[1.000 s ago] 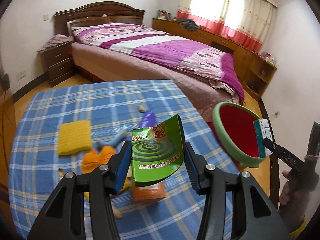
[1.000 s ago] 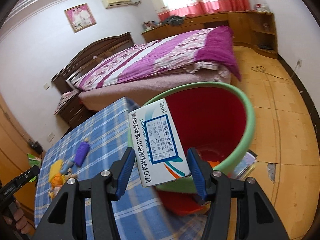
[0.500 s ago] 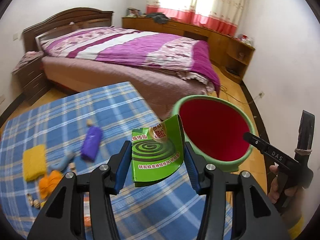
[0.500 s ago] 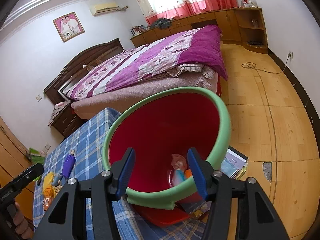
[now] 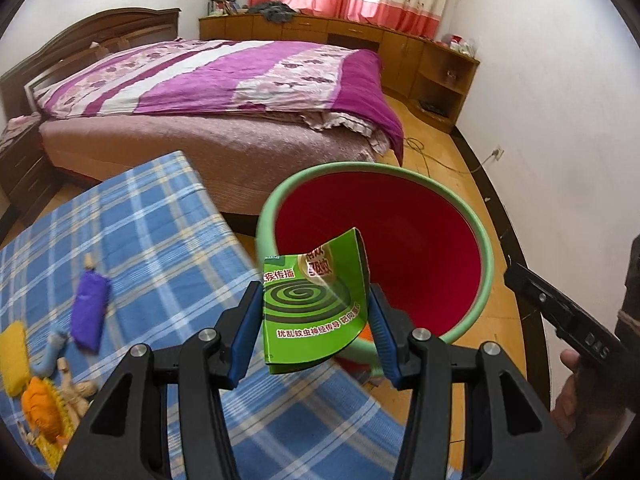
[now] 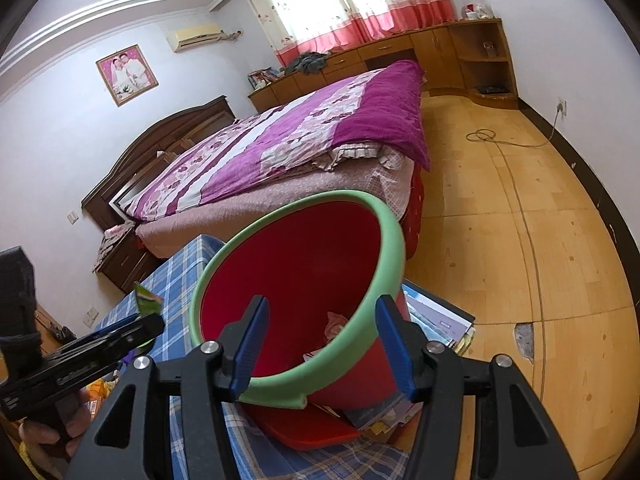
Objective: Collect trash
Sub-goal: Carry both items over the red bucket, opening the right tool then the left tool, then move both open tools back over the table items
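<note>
My left gripper [image 5: 312,320] is shut on a green mosquito-coil box [image 5: 314,312] and holds it just before the near rim of the red bin with a green rim [image 5: 486,248]. My right gripper [image 6: 318,344] is open and empty, over the bin's near rim [image 6: 390,220]; some trash lies at the bin's bottom [image 6: 332,324]. The right gripper's body shows at the right edge of the left wrist view [image 5: 568,320]. The left gripper and the green box [image 6: 146,302] show at the left of the right wrist view.
The blue checked tablecloth [image 5: 160,232] carries a purple bottle [image 5: 90,312], a yellow cloth [image 5: 14,356] and an orange doll [image 5: 44,408]. A bed [image 5: 224,92] stands behind. Books [image 6: 436,324] lie under the bin. A cable [image 6: 504,140] lies on the wooden floor.
The right gripper opened and let the white medicine box fall into the bin. The left gripper carried the green box rightwards up to the bin's rim.
</note>
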